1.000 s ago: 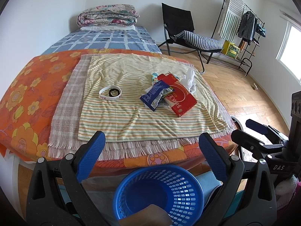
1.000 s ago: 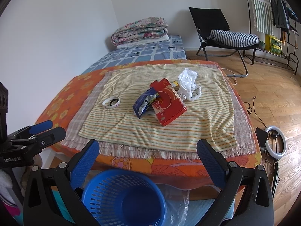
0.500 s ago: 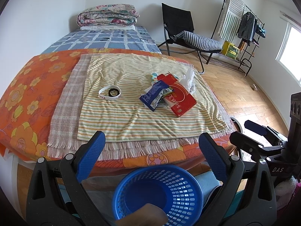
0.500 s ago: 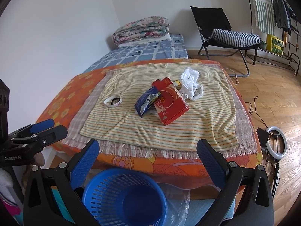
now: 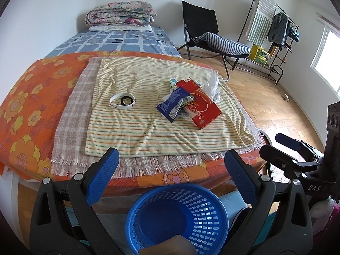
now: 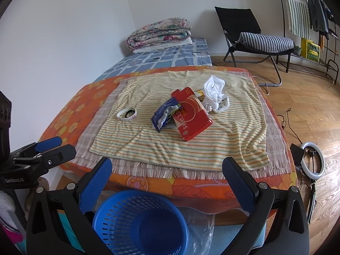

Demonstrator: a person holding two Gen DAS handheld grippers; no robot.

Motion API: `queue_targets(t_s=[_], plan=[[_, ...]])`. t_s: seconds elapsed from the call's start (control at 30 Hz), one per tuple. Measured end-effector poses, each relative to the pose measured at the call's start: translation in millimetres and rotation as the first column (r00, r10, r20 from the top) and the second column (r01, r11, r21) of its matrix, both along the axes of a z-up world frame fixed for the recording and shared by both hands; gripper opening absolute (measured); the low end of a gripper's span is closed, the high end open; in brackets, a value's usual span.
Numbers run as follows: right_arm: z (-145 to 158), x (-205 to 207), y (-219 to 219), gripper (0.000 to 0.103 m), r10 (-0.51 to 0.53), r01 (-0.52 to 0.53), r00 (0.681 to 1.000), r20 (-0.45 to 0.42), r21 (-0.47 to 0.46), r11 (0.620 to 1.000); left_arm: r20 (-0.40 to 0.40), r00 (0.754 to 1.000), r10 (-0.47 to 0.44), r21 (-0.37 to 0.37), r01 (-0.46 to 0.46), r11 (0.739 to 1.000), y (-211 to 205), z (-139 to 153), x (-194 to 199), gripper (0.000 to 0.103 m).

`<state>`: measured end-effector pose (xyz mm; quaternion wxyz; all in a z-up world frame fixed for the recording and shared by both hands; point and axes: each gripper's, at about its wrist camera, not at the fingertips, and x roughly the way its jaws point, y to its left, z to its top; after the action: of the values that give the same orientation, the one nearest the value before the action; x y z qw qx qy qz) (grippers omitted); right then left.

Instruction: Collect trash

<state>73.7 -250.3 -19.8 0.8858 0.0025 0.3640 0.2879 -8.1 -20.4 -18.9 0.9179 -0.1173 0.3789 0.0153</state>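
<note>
On the striped cloth (image 5: 131,127) (image 6: 223,144) lies a pile of trash: a red flat box (image 5: 203,108) (image 6: 191,116), a blue wrapper (image 5: 172,104) (image 6: 162,116) leaning on it, and a crumpled white plastic bag (image 5: 213,86) (image 6: 214,95) behind. A white ring with a black band inside it (image 5: 122,101) (image 6: 127,114) lies to the left. A blue mesh basket (image 5: 178,214) (image 6: 140,223) stands on the floor below the bed edge. My left gripper (image 5: 170,167) and right gripper (image 6: 167,176) both hang open above the basket, well short of the trash.
The bed has an orange flowered cover (image 5: 27,97), a checked blanket under the cloth, and folded quilts (image 5: 120,16) at the far end. A black folding chair (image 6: 250,34), a clothes rack (image 5: 274,27) and a ring light (image 6: 312,159) on the wooden floor stand to the right.
Both grippers have drifted slightly, the views shifting a little toward the bed. Nothing on the cloth has moved and both stay open.
</note>
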Motion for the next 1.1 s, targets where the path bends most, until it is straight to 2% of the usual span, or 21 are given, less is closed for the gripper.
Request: queue_targets(t_s=[0.33,0.63,0.8,0.93,1.1], plan=[[-5,11,-9,0.102,-0.005,0.004,1.000,0.014,0.042,0.999,-0.046,0.999,-0.014,-0.013,0.014,1.000,20,-2,18,0.101],[1,37,-9,0.103,0.008,-0.008,1.000,0.007,-0.008,1.000,-0.090,0.995,-0.036,-0.074,0.030,0.997,37,-8,45,0.101],[8,64,-8,0.103,0.009,-0.008,1.000,0.004,-0.048,0.999,-0.075,0.994,-0.086,-0.064,0.081,0.995,30,-5,68,0.099],[12,96,-16,0.103,-0.023,0.023,0.999,-0.043,-0.005,1.000,-0.080,0.989,-0.123,-0.053,0.119,0.991,22,-9,89,0.090],[14,138,-16,0.103,-0.065,0.065,0.997,-0.044,0.002,0.998,-0.104,0.980,-0.169,-0.071,0.162,0.984,12,-22,124,0.086]])
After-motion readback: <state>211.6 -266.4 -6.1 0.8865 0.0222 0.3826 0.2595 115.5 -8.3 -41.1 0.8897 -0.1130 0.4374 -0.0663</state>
